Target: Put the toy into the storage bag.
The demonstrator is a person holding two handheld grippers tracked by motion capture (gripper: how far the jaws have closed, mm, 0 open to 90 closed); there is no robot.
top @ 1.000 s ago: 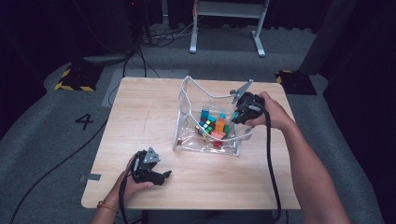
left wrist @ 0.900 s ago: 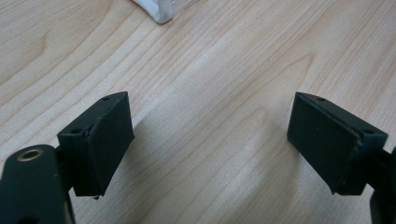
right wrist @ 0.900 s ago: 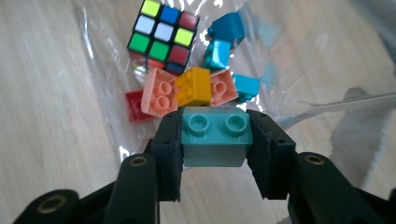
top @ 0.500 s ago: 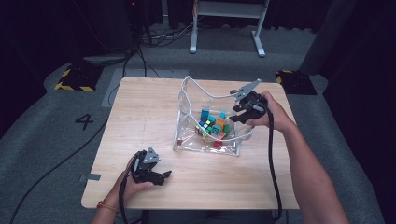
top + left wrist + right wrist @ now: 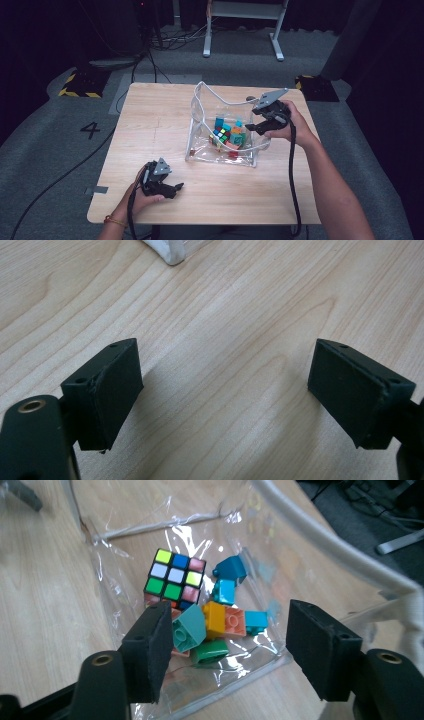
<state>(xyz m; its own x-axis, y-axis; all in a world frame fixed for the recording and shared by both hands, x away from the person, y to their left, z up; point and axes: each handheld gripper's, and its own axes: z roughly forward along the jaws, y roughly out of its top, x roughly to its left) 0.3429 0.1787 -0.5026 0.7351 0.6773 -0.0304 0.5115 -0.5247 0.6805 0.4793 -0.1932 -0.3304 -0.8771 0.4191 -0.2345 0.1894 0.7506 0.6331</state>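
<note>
Standing on grey carpet, the pale wooden desk [image 5: 150, 125] carried a clear plastic pouch [image 5: 200, 107] gaping upward, both grippers' jaws open and empty.

Black tongs with grey plates

Black cables are trailed from the left tongs [image 5: 176, 188] and right tongs [image 5: 250, 127]; a bracelet [image 5: 113, 220] is worn.

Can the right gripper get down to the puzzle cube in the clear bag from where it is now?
Probably yes. The right gripper hovers over the clear bag's open top with its jaws open, and the puzzle cube lies face-up with nothing on top. The loose bricks crowd one side, so a clean grip may be awkward.
</note>
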